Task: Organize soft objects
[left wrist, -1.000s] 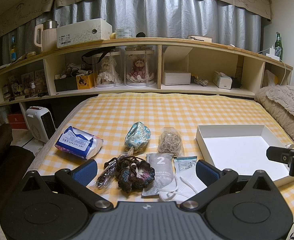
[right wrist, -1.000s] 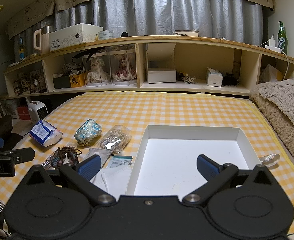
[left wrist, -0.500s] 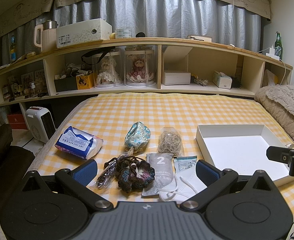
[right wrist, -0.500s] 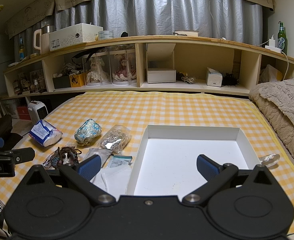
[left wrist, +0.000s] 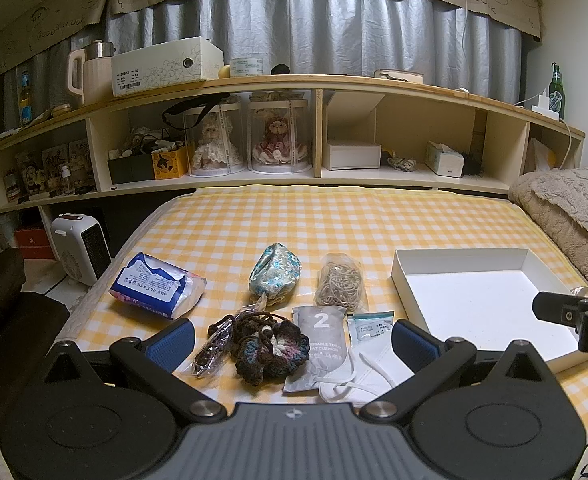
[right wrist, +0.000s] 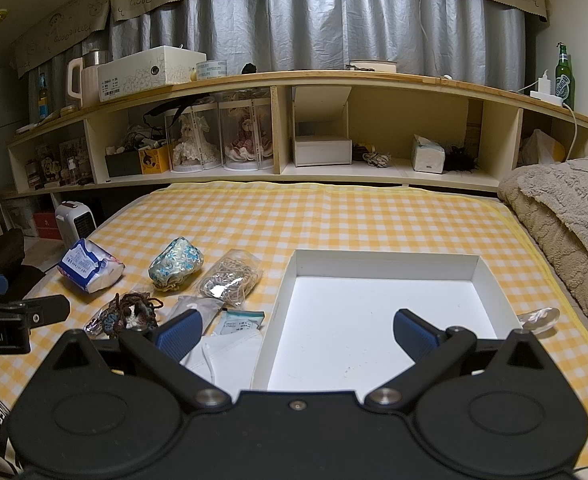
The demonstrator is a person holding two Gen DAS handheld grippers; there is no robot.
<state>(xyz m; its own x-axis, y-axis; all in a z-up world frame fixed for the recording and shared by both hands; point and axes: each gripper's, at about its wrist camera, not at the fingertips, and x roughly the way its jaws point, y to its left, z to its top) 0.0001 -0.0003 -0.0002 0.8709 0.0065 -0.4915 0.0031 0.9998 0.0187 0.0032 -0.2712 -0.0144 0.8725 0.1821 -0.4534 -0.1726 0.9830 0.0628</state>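
In the left wrist view, the left gripper (left wrist: 293, 338) has its fingers spread wide and holds nothing. Below it on the yellow checked bed (left wrist: 334, 220) lie a crochet flower (left wrist: 269, 350), a grey packet (left wrist: 320, 330), a white face mask (left wrist: 358, 376), a flowery pouch (left wrist: 274, 270), a bag of rubber bands (left wrist: 340, 282) and a blue tissue pack (left wrist: 155, 286). The white box (left wrist: 482, 304) to the right has nothing in it. In the right wrist view, the right gripper (right wrist: 296, 334) is also spread wide, over the white box (right wrist: 374, 320), with the soft things to its left.
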